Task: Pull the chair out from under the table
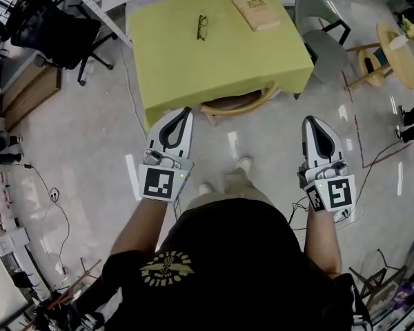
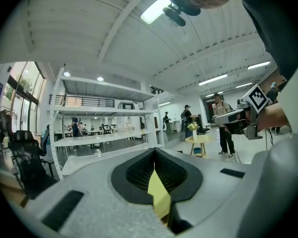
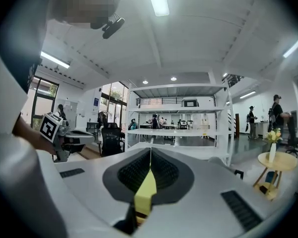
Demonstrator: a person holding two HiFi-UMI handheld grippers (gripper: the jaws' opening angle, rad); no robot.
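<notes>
The chair (image 1: 234, 104) is still under the table's (image 1: 179, 61) near edge, untouched; the left gripper (image 1: 185, 112) and right gripper (image 1: 310, 121) are both closed and empty.

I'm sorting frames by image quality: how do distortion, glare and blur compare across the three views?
Head view: sharp, evenly lit, lamp glare streaks on the glossy grey floor. Left gripper view: heavy fisheye, dark corners, blown-out ceiling light panel. Right gripper view: same fisheye, bowing the white shelf rack.
</notes>
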